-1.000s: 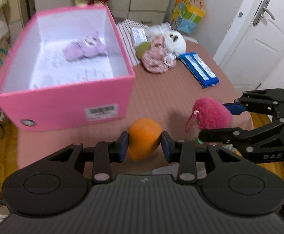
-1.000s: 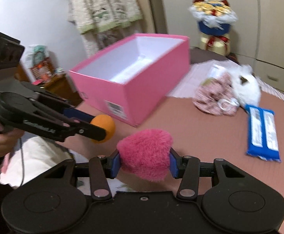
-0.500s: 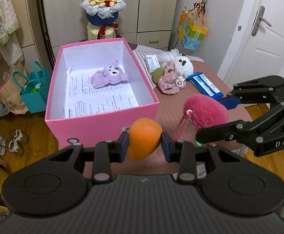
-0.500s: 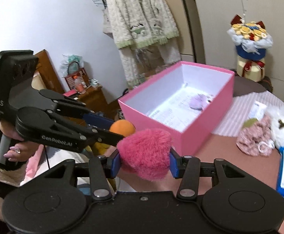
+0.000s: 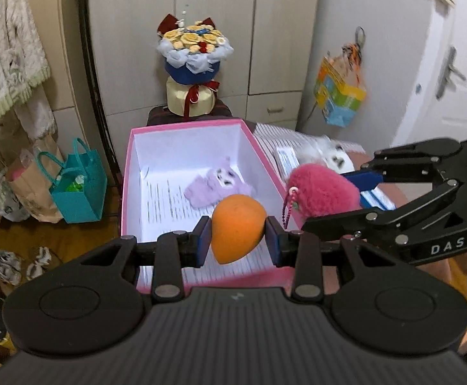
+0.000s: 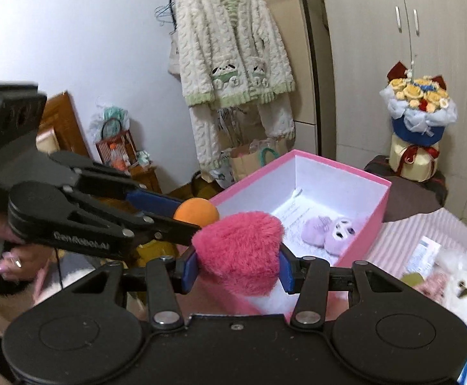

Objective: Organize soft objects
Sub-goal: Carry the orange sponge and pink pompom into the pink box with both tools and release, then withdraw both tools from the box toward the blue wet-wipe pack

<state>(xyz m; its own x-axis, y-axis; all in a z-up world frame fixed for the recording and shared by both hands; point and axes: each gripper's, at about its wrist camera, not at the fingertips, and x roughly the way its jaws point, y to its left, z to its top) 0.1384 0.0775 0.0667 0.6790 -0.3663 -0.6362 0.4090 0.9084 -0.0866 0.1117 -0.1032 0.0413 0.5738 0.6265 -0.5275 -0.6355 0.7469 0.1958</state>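
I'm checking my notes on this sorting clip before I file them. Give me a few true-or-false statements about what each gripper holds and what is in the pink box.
1. The left gripper is shut on the orange foam egg-shaped toy. True.
2. The right gripper is open, holding nothing. False: it is shut on the fluffy magenta heart plush.
3. The pink cardboard box holds a lilac plush animal. True.
4. The white fluffy plush lies inside the box. False: it lies outside, on the table.
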